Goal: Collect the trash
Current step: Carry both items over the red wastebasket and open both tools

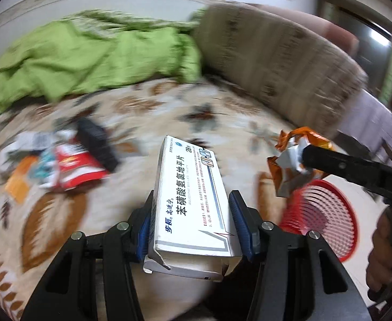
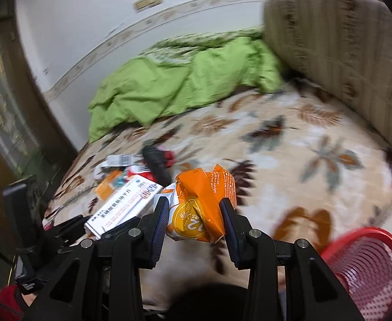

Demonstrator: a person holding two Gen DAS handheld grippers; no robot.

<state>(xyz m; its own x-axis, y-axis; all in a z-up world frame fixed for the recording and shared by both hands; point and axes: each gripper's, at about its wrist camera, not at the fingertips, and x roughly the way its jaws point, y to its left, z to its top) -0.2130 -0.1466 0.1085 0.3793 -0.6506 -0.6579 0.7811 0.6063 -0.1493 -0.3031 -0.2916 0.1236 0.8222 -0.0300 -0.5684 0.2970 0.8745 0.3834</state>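
**Both grippers loaded, basket off to the right**

On the far left of the bed (image 1: 169, 107) lies the rest of the trash, a blurred pile (image 1: 54, 165) of red, white and orange wrappers with a dark object beside it, all of it not yet collected. Next comes the left gripper (image 1: 193, 224), its blue pads clamped on the long sides of a white box (image 1: 190, 195), which sticks forward and slightly up above the bedspread. To its right, the right gripper (image 2: 193, 227) is closed on a crumpled orange wrapper (image 2: 201, 208), held in the air near the box. Farthest right and lower sits the red basket (image 2: 369, 262), beside the bed's edge.

Risks, as I judge them: the box's near flap looks open and bent, so the grip may be crushing a hollow carton, and it could twist out during a swing. The wrapper is soft and springy; a loose pinch might let it slip short of the basket. Both grippers heading for one small basket could collide.

Pose: both point forward over the bed, level to slightly downward, left beside right, neither yet above the basket.
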